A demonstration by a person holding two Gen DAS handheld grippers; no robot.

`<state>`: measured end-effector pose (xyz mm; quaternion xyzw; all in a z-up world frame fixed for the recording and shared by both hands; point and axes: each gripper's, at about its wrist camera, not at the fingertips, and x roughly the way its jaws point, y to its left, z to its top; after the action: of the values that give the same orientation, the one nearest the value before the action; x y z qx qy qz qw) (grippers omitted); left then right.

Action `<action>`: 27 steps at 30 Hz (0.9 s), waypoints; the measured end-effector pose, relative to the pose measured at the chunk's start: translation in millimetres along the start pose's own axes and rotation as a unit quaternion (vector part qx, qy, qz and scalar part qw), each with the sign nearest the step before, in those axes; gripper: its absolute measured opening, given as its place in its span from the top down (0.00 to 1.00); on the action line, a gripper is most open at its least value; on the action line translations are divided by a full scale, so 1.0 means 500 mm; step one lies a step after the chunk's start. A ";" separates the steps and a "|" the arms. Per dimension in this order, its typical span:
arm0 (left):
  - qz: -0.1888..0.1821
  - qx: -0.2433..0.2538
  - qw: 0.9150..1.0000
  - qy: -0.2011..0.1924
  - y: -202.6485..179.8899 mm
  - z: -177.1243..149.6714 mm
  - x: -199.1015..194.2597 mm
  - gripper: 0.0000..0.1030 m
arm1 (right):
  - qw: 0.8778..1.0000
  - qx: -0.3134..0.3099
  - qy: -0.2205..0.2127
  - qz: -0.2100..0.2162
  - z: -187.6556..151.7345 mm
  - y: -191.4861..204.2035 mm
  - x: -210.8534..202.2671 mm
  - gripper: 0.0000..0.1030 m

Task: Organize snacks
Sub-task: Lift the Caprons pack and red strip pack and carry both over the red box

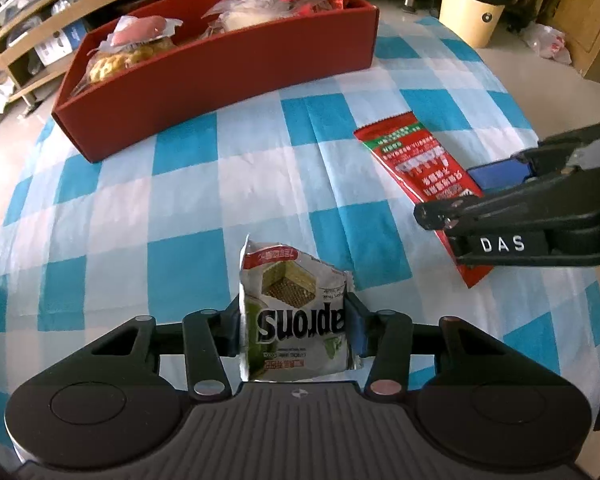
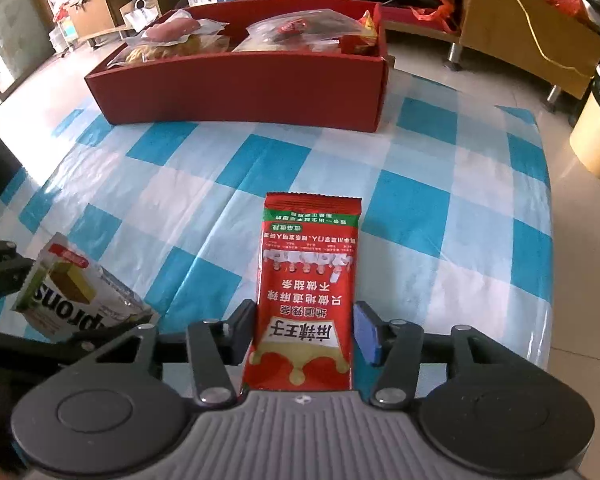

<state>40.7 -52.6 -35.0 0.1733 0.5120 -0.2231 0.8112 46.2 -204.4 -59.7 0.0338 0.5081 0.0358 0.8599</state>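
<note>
Two hand-held grippers [image 1: 296, 330] [image 2: 306, 330], each gripping a snack.

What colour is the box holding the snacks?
Dark red, the box shows best in the right wrist view.

The red packet's [image 2: 306, 292] near end is hidden behind the right tongs' [image 2: 306, 336] body.
</note>
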 end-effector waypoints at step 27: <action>-0.026 -0.034 0.999 0.019 0.029 0.022 0.009 0.77 | 0.996 0.071 -0.001 0.052 0.014 -0.043 -0.011 0.55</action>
<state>58.7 -47.0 -33.9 0.1367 0.5388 -0.2237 0.8006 50.3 -226.7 -53.5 0.1210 0.5058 0.0445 0.8530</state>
